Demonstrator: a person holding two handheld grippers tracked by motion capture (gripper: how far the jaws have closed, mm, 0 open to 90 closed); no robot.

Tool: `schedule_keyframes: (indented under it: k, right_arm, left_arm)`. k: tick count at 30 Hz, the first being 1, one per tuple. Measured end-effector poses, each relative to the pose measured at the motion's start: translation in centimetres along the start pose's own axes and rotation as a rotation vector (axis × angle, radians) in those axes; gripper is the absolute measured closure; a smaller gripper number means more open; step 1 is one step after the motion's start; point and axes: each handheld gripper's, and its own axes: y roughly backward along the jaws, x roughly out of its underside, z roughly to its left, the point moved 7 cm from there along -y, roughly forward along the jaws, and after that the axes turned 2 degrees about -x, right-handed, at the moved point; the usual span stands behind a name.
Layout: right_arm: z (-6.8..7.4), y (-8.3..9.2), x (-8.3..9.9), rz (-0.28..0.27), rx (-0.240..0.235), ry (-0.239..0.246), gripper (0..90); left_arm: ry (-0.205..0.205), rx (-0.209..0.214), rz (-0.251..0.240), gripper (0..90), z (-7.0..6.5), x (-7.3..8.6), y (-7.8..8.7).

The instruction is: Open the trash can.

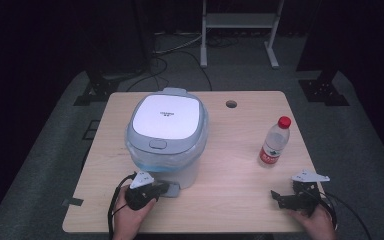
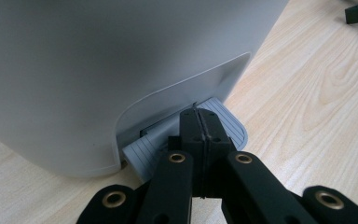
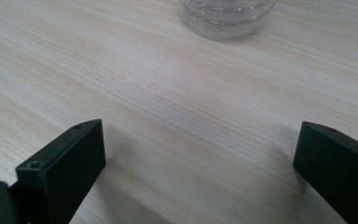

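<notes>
High view: a grey-and-white pedal bin (image 1: 166,137) stands on the left half of a light wooden table (image 1: 230,200), its white lid (image 1: 166,116) down and a pale blue bag edge showing under the rim. At the foot of the bin, on the side nearest the person, a ribbed grey pedal (image 1: 172,188) sticks out over the tabletop. The left gripper (image 1: 164,188) lies low on the table with its tip at that pedal, held by the person's left hand (image 1: 130,212). In the left gripper view the two black jaws are pressed flat together with nothing between them, and their joined tip (image 2: 198,122) rests on top of the pedal (image 2: 228,126), right against the bin's curved wall (image 2: 121,60).

Well apart to the right stands an upright clear water bottle (image 1: 275,142) with a red cap and red label. Nearer the person, by the table's front right corner, the right gripper (image 1: 279,198) sits in the right hand (image 1: 317,220). In the right gripper view its jaws are spread wide over bare wood, with the bottle's ribbed base (image 3: 226,18) farther ahead, untouched.

A round cable hole (image 1: 231,104) is in the table's far edge.
</notes>
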Motion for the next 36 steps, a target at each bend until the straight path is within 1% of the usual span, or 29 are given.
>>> schedule_keyframes:
  k: [4, 7, 8, 9, 11, 17, 20, 24, 28, 32, 36]
  right_arm:
    - [0.00, 0.00, 0.00, 0.000, 0.000, 0.000, 0.7]
    - [0.00, 0.00, 0.00, 0.000, 0.000, 0.000, 0.7]
    - [0.00, 0.00, 0.00, 0.000, 0.000, 0.000, 0.7]
    - [0.00, 0.00, 0.00, 0.000, 0.000, 0.000, 0.7]
    - [0.00, 0.00, 0.00, 0.000, 0.000, 0.000, 0.7]
    - [0.00, 0.00, 0.00, 0.000, 0.000, 0.000, 0.7]
    - [0.00, 0.00, 0.00, 0.000, 0.000, 0.000, 0.7]
    - [0.00, 0.00, 0.00, 0.000, 0.000, 0.000, 0.7]
    - [0.00, -0.01, 0.00, -0.001, 0.000, 0.000, 0.7]
    - [0.00, 0.00, 0.00, 0.000, 0.000, 0.000, 0.7]
    - [-0.05, 0.04, 0.03, 0.001, 0.003, -0.001, 0.7]
  left_arm:
    - [0.007, 0.003, 0.002, 90.0, 0.07, 0.06, -0.02]
    - [-0.024, -0.027, 0.008, 89.9, -0.15, 0.07, -0.10]
    - [-0.040, -0.039, 0.014, 90.0, -0.20, 0.10, -0.10]
    - [-0.041, -0.042, 0.014, 90.0, -0.26, 0.10, -0.13]
    - [-0.035, -0.047, 0.008, 90.0, -0.13, 0.12, -0.17]
    - [-0.026, -0.044, -0.002, 89.9, -0.02, 0.18, -0.26]
    - [-0.030, -0.049, 0.003, 90.0, -0.05, 0.24, -0.30]
    - [-0.020, -0.038, 0.002, 90.0, 0.02, 0.39, -0.38]
    - [-0.024, -0.044, 0.008, 89.9, 0.01, 0.50, -0.50]
    - [-0.014, -0.034, 0.007, 89.9, 0.12, 0.60, -0.55]
    - [-0.012, -0.033, 0.009, 89.9, 0.14, 0.73, -0.63]
